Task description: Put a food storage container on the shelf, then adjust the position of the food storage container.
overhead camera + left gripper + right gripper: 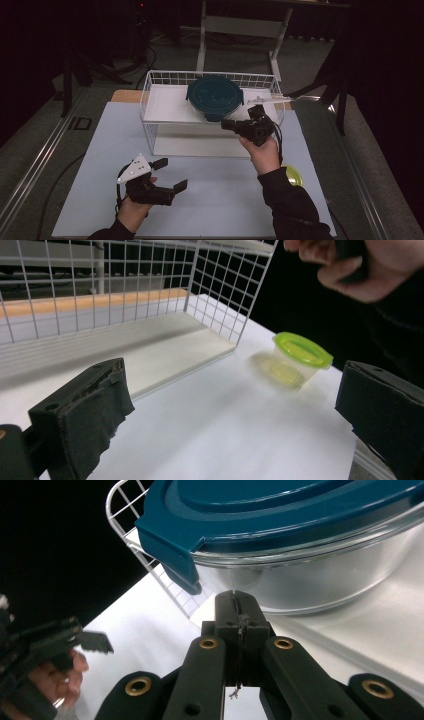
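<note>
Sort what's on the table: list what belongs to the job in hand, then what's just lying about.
In the job:
- round glass container with teal lid, on the rack's shelf
- white wire rack
- right gripper, shut, at the container
- left gripper, open

Lying about:
- small green-lidded tub
- blue-grey mat

No readable text, label, brand or number is showing in any of the views. Only one mark is appearing: on the grey floor strip (pixel 79 123) left of the table, in the high view, a dark sign is looking like the letters "ID", but it is too small to read with certainty
</note>
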Demonstrator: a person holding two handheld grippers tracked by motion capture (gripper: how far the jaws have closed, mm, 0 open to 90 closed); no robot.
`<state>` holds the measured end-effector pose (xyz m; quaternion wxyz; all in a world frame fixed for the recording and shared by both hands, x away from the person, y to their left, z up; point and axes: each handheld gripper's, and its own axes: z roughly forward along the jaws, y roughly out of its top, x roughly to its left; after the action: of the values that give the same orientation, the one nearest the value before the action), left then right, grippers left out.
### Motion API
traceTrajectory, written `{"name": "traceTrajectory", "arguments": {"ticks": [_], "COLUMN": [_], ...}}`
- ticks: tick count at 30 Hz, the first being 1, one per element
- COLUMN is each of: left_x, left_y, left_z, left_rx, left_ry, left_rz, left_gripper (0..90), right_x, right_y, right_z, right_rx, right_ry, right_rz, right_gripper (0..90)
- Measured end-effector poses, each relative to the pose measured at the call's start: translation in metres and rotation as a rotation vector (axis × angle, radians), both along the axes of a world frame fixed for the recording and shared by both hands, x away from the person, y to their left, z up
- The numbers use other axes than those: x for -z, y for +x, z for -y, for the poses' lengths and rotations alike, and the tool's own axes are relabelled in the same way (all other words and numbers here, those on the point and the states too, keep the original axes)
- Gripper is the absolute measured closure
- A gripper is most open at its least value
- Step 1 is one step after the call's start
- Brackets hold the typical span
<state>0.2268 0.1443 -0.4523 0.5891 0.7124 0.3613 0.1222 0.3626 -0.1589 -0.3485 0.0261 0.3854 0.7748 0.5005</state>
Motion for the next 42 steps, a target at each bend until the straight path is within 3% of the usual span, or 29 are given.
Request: {"name": "traceTrajectory", "arguments": {"ticks": [6, 10, 15, 21, 23, 28, 30, 33, 36, 39, 42], "left_x": [0.007, 0.008, 0.010, 0.006, 0.007, 0.008, 0.009, 0.010, 0.012, 0.014, 0.015], "left_y": [-0.004, -0.005, -0.005, -0.008, -0.008, -0.009, -0.011, -0.013, -0.013, -0.013, -0.015], "left_z": [0.003, 0.004, 0.006, 0.004, 0.002, -0.005, -0.007, -0.009, -0.009, -0.010, -0.011], "left_rx": [0.001, 0.003, 0.044, 0.084, 0.083, 0.076, 0.073, 0.074, 0.074, 0.074, 0.076], "left_ry": [0.027, 0.022, 0.022, 0.024, 0.024, 0.022, 0.010, -0.001, 0.010, 0.020, 0.028], "left_rz": [0.030, 0.052, 0.053, 0.071, 0.068, 0.057, 0.064, 0.078, 0.075, 0.074, 0.079], "left_gripper": [0.6, 0.5, 0.6, 0.6, 0.6, 0.6, 0.6, 0.6, 0.6, 0.6, 0.6], "right_x": [0.000, -0.001, -0.002, -0.001, 0.000, 0.006, 0.010, 0.017, 0.023, 0.029, 0.035], "right_y": [0.010, 0.014, 0.011, -0.012, -0.022, -0.047, -0.057, -0.070, -0.083, -0.092, -0.098], "right_z": [-0.002, -0.001, 0.001, 0.015, 0.022, 0.036, 0.043, 0.054, 0.065, 0.078, 0.088], "right_rx": [0.023, 0.052, 0.030, -0.002, -0.019, -0.035, -0.052, -0.040, -0.027, -0.023, -0.038], "right_ry": [-0.004, -0.009, -0.005, -0.002, 0.019, 0.009, 0.004, 0.000, -0.025, 0.022, 0.031], "right_rz": [0.000, 0.019, 0.027, 0.066, 0.075, 0.117, 0.120, 0.123, 0.169, 0.174, 0.160], "right_gripper": [89.7, 89.7, 82.9, 69.9, 58.4, 26.9, 20.9, 18.9, 16.5, 14.0, 14.1]}}
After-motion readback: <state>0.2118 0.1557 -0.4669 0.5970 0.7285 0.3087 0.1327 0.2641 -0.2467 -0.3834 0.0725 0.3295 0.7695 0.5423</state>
